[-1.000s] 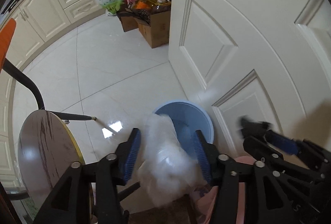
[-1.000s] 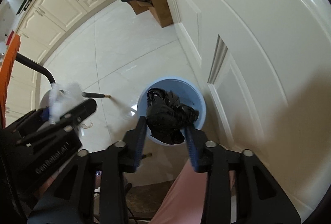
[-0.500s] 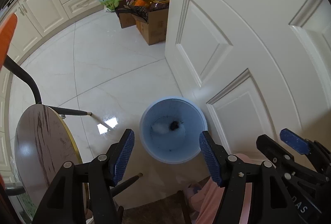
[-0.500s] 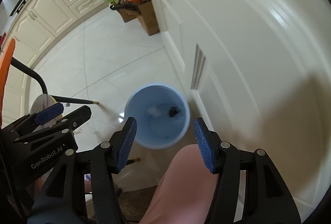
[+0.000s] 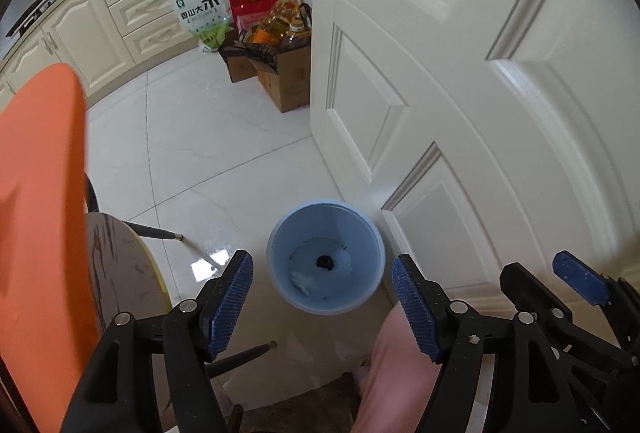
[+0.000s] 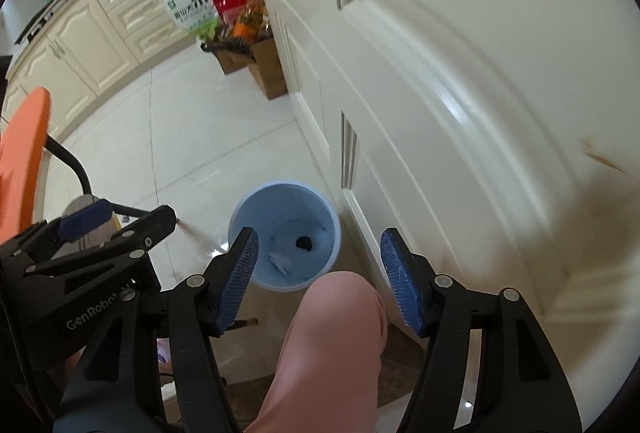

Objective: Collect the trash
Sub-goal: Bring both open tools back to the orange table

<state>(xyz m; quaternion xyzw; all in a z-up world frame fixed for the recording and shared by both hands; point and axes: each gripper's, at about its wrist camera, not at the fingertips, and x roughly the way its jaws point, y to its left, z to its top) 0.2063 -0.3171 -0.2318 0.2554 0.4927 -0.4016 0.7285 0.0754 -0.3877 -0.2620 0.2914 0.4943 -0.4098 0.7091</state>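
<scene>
A light blue trash bin (image 5: 362,233) (image 6: 244,211) stands on the white tile floor beside a white door. At its bottom lie a crumpled white plastic wrap (image 5: 306,279) (image 6: 280,260) and a small black bag (image 5: 326,262) (image 6: 304,242). My left gripper (image 5: 322,301) hovers high above the bin, its jaws still opening with nothing between them. My right gripper (image 6: 318,275) also hangs above the bin, jaws opening and empty. The right gripper's blue-tipped fingers (image 5: 578,277) show at the lower right of the left wrist view.
A white panelled door (image 5: 460,93) rises right of the bin. An orange chair back (image 5: 40,213) and a round wood-look table (image 5: 120,273) stand on the left. Cardboard boxes (image 5: 286,81) with bottles and rice bags sit by cream cabinets (image 5: 120,21). A pink-clad knee (image 6: 332,345) lies below.
Both grippers let go of their loads: the white wrap and the black bag fell into the bin. Both grippers opened wider and rose, so the bin looks smaller.
</scene>
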